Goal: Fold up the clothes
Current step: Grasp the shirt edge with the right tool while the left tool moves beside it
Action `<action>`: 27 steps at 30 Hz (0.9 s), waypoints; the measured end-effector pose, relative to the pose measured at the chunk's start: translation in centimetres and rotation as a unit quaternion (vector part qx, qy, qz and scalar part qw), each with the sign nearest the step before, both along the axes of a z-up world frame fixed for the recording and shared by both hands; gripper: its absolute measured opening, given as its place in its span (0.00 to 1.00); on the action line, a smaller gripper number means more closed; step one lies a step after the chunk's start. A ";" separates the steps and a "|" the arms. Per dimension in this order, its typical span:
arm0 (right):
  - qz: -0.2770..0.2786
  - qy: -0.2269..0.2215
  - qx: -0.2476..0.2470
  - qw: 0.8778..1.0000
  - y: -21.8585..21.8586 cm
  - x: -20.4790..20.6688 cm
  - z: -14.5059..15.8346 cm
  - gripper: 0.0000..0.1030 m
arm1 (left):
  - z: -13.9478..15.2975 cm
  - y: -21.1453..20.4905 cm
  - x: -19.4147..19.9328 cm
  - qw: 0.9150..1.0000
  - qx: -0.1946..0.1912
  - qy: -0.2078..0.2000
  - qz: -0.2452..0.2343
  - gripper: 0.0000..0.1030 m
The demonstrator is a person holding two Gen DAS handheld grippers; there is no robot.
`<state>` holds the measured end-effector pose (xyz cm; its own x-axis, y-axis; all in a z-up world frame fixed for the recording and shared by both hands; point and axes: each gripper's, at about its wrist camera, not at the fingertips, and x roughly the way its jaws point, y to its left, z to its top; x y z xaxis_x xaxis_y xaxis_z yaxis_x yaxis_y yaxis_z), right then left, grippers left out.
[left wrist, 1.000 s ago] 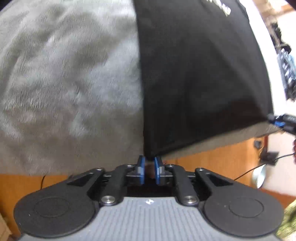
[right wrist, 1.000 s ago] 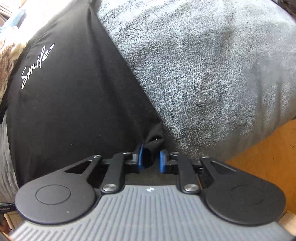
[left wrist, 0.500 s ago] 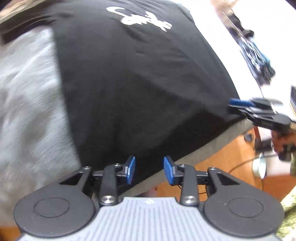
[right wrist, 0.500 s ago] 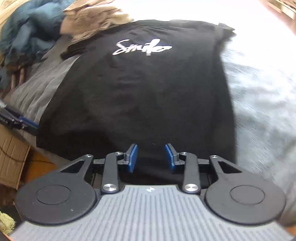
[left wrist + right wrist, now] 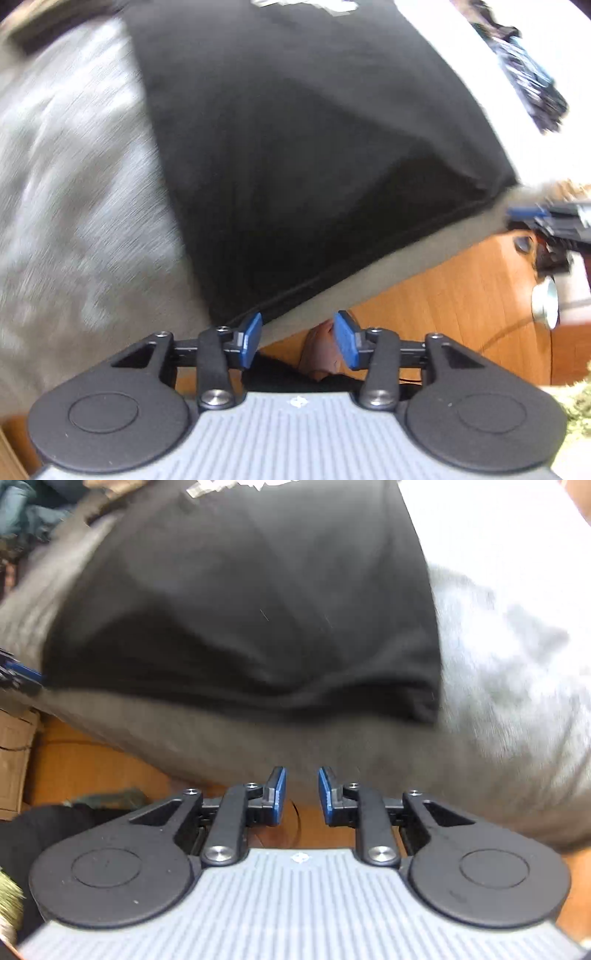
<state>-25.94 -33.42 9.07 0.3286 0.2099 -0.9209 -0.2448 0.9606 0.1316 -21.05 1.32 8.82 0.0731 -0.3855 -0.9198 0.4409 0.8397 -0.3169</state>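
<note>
1. A grey blanket [image 5: 74, 206] covers the surface; orange wooden floor [image 5: 461, 302] shows at 4 o'clock of the left gripper [image 5: 297, 339].
2. The black T-shirt [image 5: 303, 147] lies flat on the blanket, at 12 o'clock of both grippers, touching neither.
3. Left gripper: jaws opening, nothing between them.
4. Right gripper [image 5: 302, 796]: jaws closing, nothing between them.

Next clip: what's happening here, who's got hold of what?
A person is folding a black T-shirt spread flat on a grey blanket. Neither tool holds it at this moment. The left hand-held gripper hangs by the shirt's near corner with its jaws opening and no cloth between them. The right hand-held gripper is off the hem, jaws closing on nothing. The shirt's near hem is slightly rumpled.
</note>
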 end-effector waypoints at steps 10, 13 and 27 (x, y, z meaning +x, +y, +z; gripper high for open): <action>0.366 -0.142 -0.079 0.916 9.6 -0.7 -0.5 0.22 | 0.5 -9.8 -1.8 0.964 -0.017 -0.139 -0.226 0.51; 0.423 -0.157 -0.114 0.885 10.6 -0.9 -1.9 0.23 | 0.2 -11.9 -3.0 0.949 -0.009 -0.171 -0.264 0.51; 0.391 -0.138 -0.060 0.908 6.5 1.6 -0.3 0.00 | -0.6 -15.6 -2.8 0.921 -0.006 -0.219 -0.321 0.51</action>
<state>-24.32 -26.94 8.77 0.3430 0.3823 -0.8580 -0.8663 0.4820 -0.1316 -23.88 -14.27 8.27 0.1909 -0.4883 -0.8515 0.9331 0.3596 0.0030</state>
